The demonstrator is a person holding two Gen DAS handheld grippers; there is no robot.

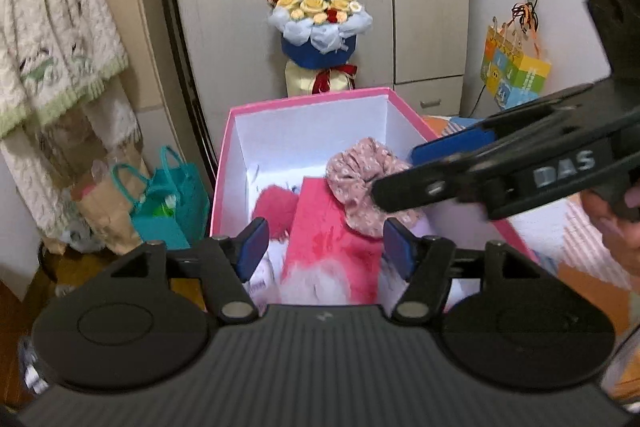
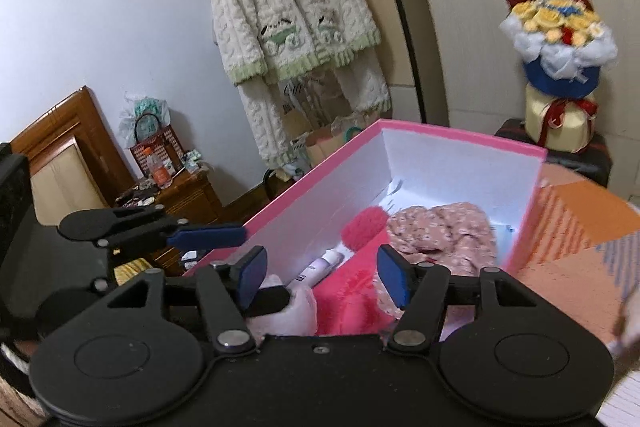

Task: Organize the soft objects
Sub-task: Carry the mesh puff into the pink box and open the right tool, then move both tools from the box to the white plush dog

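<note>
An open pink box (image 1: 304, 97) (image 2: 460, 135) with white inner walls holds soft things. A pink-red plush piece (image 1: 328, 239) (image 2: 348, 303) with a fluffy pompom (image 1: 276, 203) (image 2: 366, 227) lies in it, beside a floral pink fabric item (image 1: 360, 183) (image 2: 444, 231) and a white tube (image 2: 320, 267). My left gripper (image 1: 326, 247) hangs open over the near end of the box; the plush piece lies between its blue pads without being pressed. My right gripper (image 2: 323, 275) (image 1: 416, 171) is open too, reaching in from the right above the floral fabric. A blue-padded finger (image 2: 208, 237) of the left gripper shows at the box's left wall.
A flower bouquet (image 1: 320, 23) stands behind the box against the wardrobe. A teal bag (image 1: 168, 203) and a hanging knit cardigan (image 1: 52, 39) are to the left, and a colourful gift bag (image 1: 512, 67) to the right. The box rests on an orange patterned bedspread (image 2: 580, 227). A hand (image 1: 616, 227) holds the right gripper.
</note>
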